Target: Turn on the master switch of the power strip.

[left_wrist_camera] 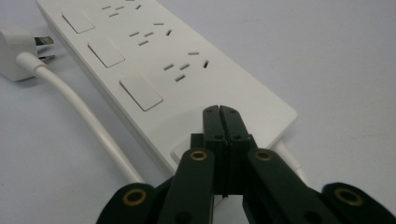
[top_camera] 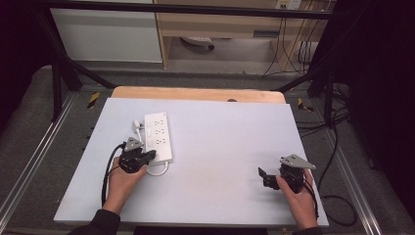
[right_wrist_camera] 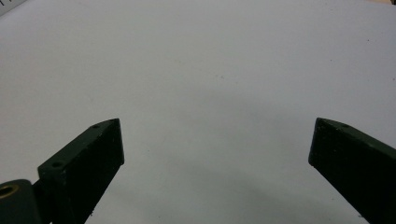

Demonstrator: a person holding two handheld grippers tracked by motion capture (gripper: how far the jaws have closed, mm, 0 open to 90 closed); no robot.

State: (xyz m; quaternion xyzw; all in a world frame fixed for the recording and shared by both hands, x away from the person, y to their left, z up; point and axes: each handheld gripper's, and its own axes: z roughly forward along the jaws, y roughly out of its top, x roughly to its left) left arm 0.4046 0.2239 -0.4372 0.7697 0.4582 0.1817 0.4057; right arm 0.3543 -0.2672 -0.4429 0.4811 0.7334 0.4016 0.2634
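Left gripper (left_wrist_camera: 219, 112): nearest to me at about 7 o'clock on the table; its two black jaws are clenched flat together with nothing between them, tips resting over the near end of the power strip.
Left hand (top_camera: 122, 182): I see it wrapped around that gripper, forearm coming in from 6 o'clock.
Power strip (top_camera: 159, 134): white, lying flat at about 10 o'clock on the table, long axis running away from me, three socket groups, each with a rocker switch beside it.
Plug (left_wrist_camera: 16, 51): white, lying on the table just beside the strip's far left side, prongs pointing toward the strip; its white cord (left_wrist_camera: 84, 112) runs along the strip's left edge.
Table (top_camera: 225, 147): pale grey-blue sheet over a wooden top.
Right gripper (right_wrist_camera: 217, 149): at about 4 o'clock, well apart from the strip; jaws released wide, holding nothing, bare table between them.
Right hand (top_camera: 299, 198): grasping that gripper from below.
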